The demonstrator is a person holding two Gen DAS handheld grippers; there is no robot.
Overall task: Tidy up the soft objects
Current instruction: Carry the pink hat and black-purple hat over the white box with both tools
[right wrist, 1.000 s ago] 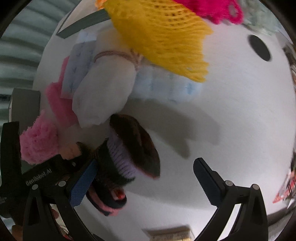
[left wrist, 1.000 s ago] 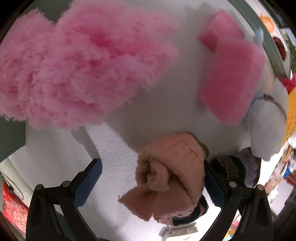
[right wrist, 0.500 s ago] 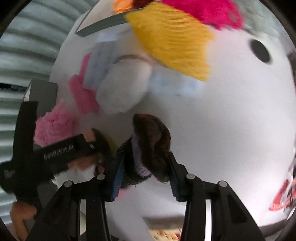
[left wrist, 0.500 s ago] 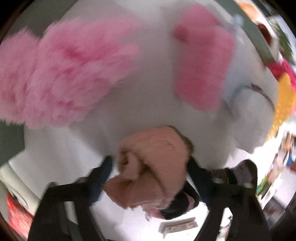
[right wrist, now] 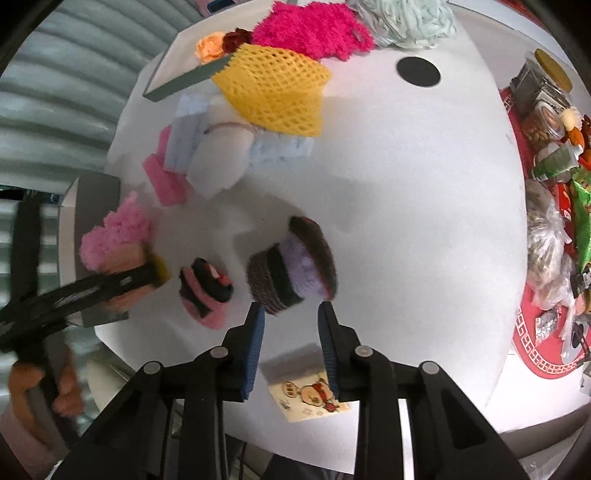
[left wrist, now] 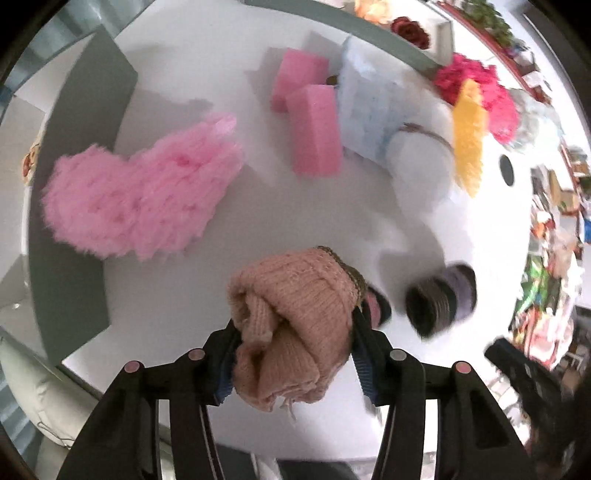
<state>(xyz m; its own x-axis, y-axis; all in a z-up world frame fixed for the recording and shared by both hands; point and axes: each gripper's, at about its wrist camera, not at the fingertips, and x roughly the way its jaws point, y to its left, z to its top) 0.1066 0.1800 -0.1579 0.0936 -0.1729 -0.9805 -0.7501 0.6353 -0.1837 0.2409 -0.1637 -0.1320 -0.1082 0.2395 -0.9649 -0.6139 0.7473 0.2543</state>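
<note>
My left gripper [left wrist: 295, 332] hangs above the white table [left wrist: 207, 66], its jaws closing with a rolled peach knit sock [left wrist: 295, 302] squeezed between the pads. In the right wrist view the same gripper [right wrist: 92, 291] carries the peach sock [right wrist: 122, 258] at the left. My right gripper [right wrist: 290, 314] pinches the near end of a brown and purple striped knit roll [right wrist: 291, 266] with its fingertips. That roll [left wrist: 439, 299] shows blurred to the right of the peach sock. A black and pink sock roll [right wrist: 205, 291] lies on the table between the two grippers.
A fluffy pink piece [left wrist: 140, 192], two pink sponges [left wrist: 314, 129], a pale blue cloth [left wrist: 369, 110], a white roll [left wrist: 421, 162], a yellow net [right wrist: 273, 92] and a magenta fluffy cloth [right wrist: 310, 29] lie further back. Jars and snack bags [right wrist: 554, 184] crowd the right edge. A person's hand [right wrist: 37, 387] holds the left gripper.
Both grippers went from wide open to closed on their rolls. The left rose from the table with the peach sock. The right shifted over the striped roll and took hold of it.
</note>
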